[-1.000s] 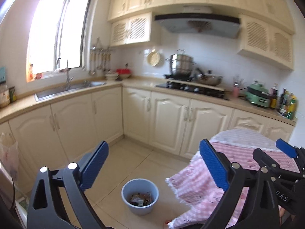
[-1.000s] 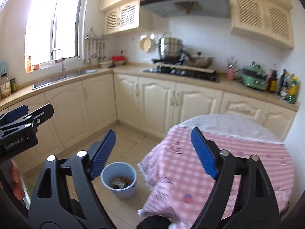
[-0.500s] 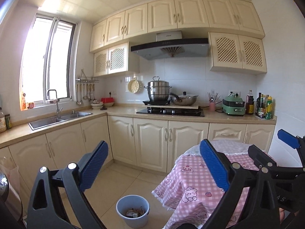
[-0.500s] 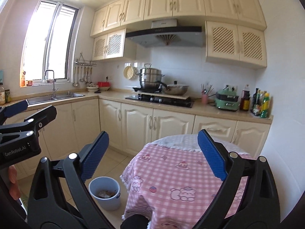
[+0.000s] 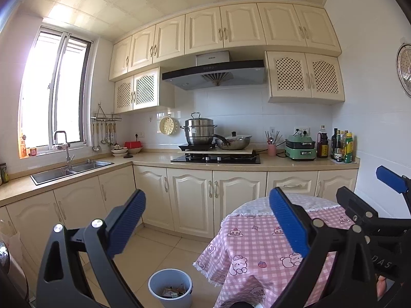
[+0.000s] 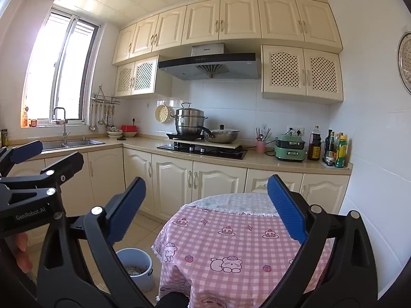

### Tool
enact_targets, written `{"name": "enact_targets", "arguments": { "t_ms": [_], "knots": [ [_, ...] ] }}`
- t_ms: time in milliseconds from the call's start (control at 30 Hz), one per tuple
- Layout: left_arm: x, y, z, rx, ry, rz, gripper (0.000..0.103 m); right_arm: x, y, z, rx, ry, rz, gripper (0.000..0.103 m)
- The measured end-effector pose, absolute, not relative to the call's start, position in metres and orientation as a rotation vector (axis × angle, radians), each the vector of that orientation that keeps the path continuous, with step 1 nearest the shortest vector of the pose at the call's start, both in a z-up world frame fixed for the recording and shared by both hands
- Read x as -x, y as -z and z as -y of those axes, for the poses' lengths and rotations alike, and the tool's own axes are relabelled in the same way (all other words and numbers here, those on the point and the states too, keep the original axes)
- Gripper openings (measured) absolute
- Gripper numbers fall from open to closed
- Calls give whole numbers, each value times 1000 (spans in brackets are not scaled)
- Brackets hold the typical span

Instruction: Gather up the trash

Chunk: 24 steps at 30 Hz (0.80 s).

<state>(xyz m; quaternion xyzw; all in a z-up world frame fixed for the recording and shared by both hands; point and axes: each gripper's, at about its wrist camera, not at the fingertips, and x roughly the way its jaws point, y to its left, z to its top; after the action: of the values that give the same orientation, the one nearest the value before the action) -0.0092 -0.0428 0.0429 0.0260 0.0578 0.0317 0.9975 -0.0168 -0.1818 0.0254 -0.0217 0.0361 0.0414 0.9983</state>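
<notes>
A grey-blue trash bin [image 5: 170, 287] stands on the tiled floor beside the round table [image 5: 259, 241], with scraps of trash inside; the right wrist view shows the bin [image 6: 136, 265] left of the table [image 6: 231, 236]. My left gripper [image 5: 206, 224] is open with nothing between its blue pads, held well above the floor and pointing at the cabinets. My right gripper [image 6: 206, 208] is open and empty too, over the pink checked tablecloth. Each gripper appears at the edge of the other's view. No loose trash shows on the tabletop.
Cream cabinets [image 5: 190, 200] run along the back and left walls under a counter with a sink [image 5: 72, 170], stove [image 5: 215, 157] with pots, a green cooker [image 5: 300, 150] and bottles [image 5: 343, 146]. The white wall [image 6: 372, 154] is close on the right.
Both grippers have risen and tilted up, so the bin and table sit lower in view and the ceiling shows. The right gripper's pads stand slightly wider apart than a second ago.
</notes>
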Motion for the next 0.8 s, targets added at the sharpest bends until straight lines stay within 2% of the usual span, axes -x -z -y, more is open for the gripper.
{"name": "enact_targets", "arguments": {
  "t_ms": [800],
  "knots": [
    [7,-39,42,-53,-61,-129,95,18,-21,185,41,-86,-79,94]
  ]
}}
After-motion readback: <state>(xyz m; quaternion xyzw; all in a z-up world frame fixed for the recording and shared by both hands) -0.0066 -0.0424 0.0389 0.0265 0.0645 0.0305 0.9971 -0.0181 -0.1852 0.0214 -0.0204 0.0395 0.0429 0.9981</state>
